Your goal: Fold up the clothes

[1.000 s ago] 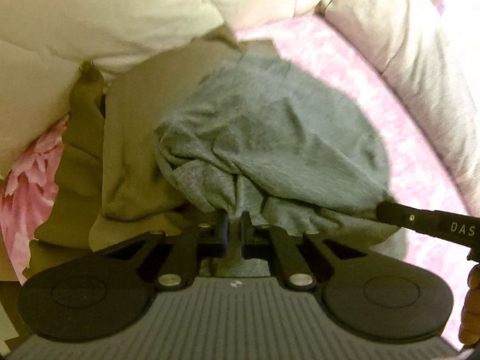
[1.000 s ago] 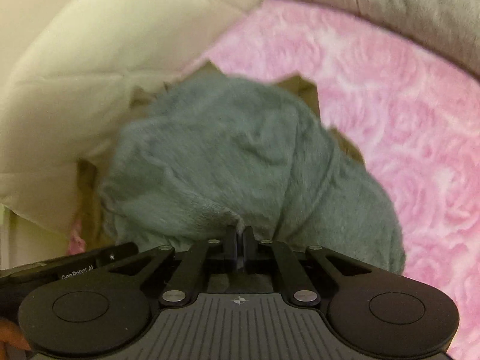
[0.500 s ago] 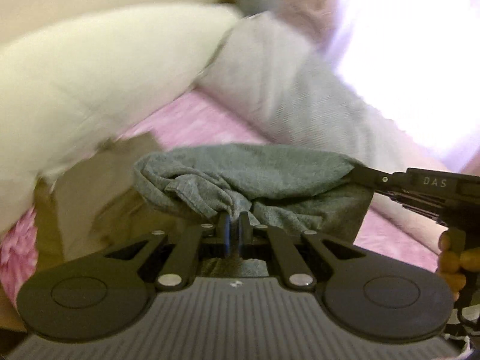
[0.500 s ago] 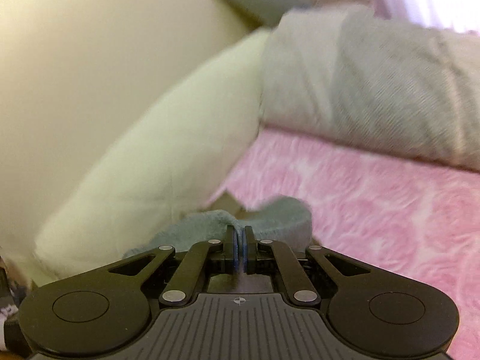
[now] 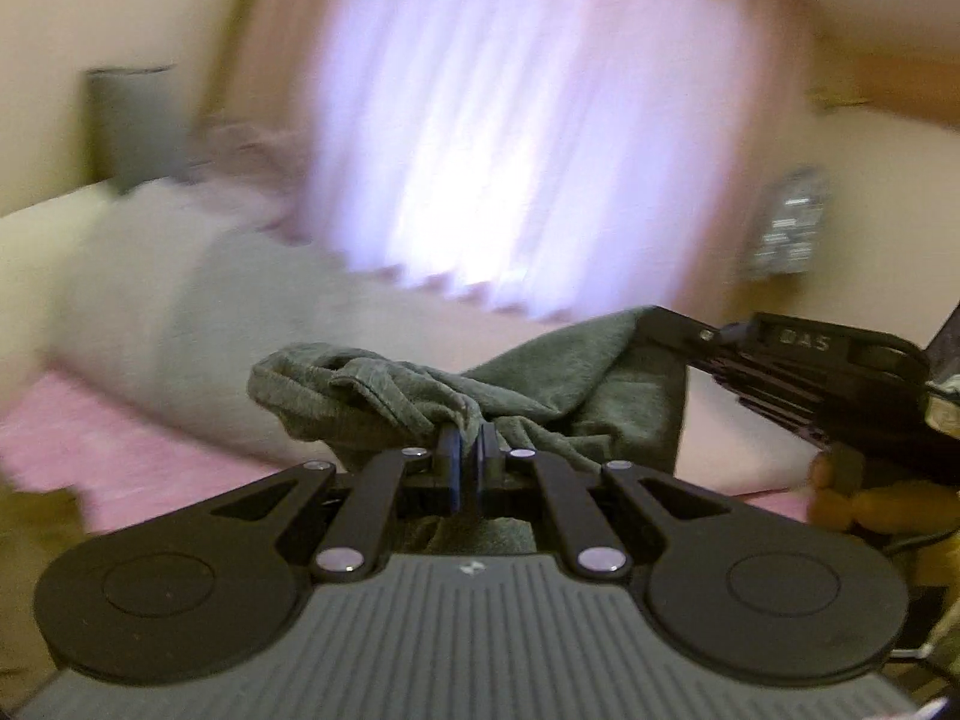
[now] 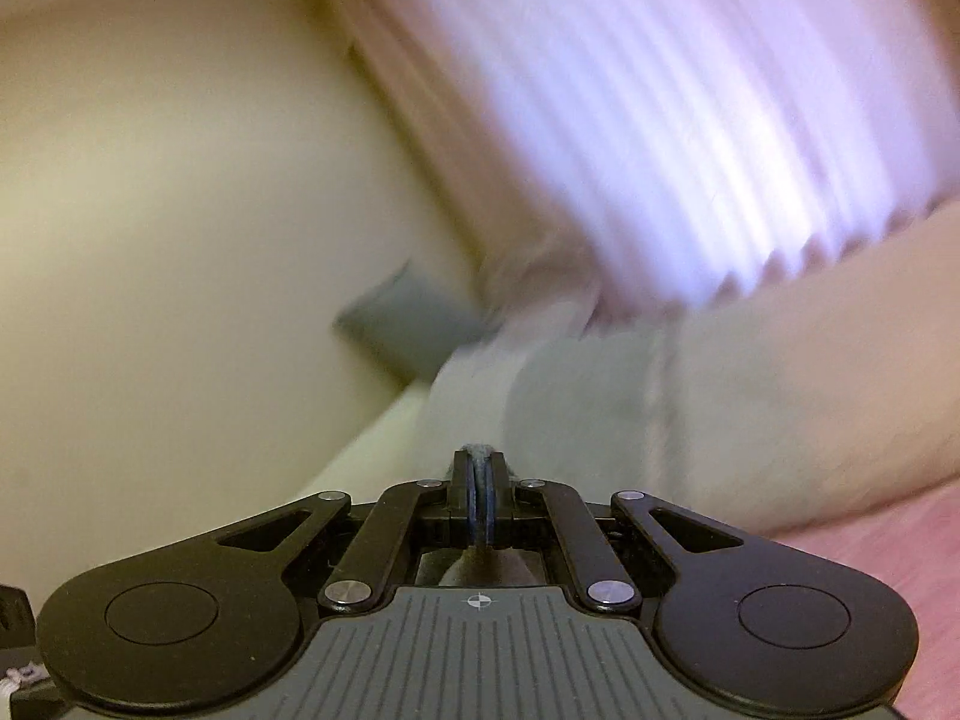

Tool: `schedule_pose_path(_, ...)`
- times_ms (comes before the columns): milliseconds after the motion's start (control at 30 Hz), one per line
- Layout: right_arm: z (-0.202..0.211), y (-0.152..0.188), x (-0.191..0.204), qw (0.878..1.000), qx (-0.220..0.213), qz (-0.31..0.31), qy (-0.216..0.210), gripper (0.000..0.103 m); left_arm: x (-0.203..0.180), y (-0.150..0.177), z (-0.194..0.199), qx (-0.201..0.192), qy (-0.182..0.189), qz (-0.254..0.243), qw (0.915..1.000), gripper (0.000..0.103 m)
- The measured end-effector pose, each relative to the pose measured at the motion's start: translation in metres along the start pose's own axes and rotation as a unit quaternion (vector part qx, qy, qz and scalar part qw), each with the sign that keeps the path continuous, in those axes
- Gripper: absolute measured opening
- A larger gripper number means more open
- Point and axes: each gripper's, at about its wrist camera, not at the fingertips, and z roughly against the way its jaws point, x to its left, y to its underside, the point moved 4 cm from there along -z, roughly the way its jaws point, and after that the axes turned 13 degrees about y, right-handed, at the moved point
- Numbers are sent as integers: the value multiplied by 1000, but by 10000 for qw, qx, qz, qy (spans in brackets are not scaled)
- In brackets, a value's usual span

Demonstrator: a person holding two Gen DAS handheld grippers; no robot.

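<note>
A grey knit garment (image 5: 540, 384) hangs lifted off the bed, stretched between both grippers. My left gripper (image 5: 467, 438) is shut on a bunched fold of it. In the left wrist view the right gripper (image 5: 645, 324) comes in from the right, clamped on the garment's far corner, with a hand (image 5: 864, 498) holding its handle. In the right wrist view my right gripper (image 6: 480, 465) is shut with only a thin sliver of grey cloth (image 6: 479, 451) showing between its fingers; the rest of the garment is hidden below the camera.
Pink rose-patterned bedding (image 5: 120, 450) lies below. A grey pillow (image 5: 180, 312) and cream pillows (image 6: 780, 408) sit behind. A bright curtained window (image 5: 510, 150) fills the background, with a cream wall (image 6: 180, 210) to the left. Both views are motion-blurred.
Both grippers have risen and tilted upward, lifting the grey garment off the olive clothing and the bed. The olive garment has dropped out of view; the window now fills both views.
</note>
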Motion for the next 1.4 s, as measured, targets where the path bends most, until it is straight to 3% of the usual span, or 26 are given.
schedule_pose_path(133,85,-57,-58,9964,-653,86,539,1,-91,5,-24,127,900,-28,9959,7)
schedule_pose_path(167,100,-66,-72,9953,-621,150,729,2,-108,11,-33,269,1024,34,9944,14)
schedule_pose_path(200,110,-73,-87,9939,-448,238,980,2,-119,22,-43,473,898,44,9948,24)
schedule_pose_path(233,121,-79,-101,9915,-275,326,1229,15,-130,33,-52,680,762,52,9948,29)
schedule_pose_path(267,130,-83,-117,9871,-54,439,1538,65,-141,44,-61,885,627,60,9941,35)
schedule_pose_path(300,138,-79,-133,9804,155,570,1877,92,-152,55,-71,1091,490,68,9928,37)
schedule_pose_path(333,148,-74,-149,9737,271,682,2159,102,-155,66,-72,1305,340,47,9908,37)
schedule_pose_path(433,176,-42,-195,9502,891,875,2855,102,-145,109,-69,2062,-167,72,9783,37)
schedule_pose_path(533,206,5,-236,9272,1686,511,3306,102,-145,142,-61,2653,-577,55,9624,37)
schedule_pose_path(600,227,38,-253,9113,2098,284,3531,102,-125,164,-64,2969,-766,7,9518,38)
schedule_pose_path(733,273,90,-261,8847,2611,114,3860,102,-142,182,-44,3336,-771,-271,9392,38)
schedule_pose_path(933,296,124,-237,8759,2603,-119,4062,102,-152,177,-36,3384,-478,-999,9345,46)
schedule_pose_path(1033,290,133,-219,8754,2498,-39,4139,102,-155,173,-20,3408,-360,-1115,9328,48)
schedule_pose_path(1200,294,166,-200,8636,2680,-77,4270,102,-140,189,3,3705,-335,-1125,9214,48)
schedule_pose_path(1400,300,200,-180,8498,2847,-145,4434,102,-131,204,24,3877,-227,-1147,9143,48)
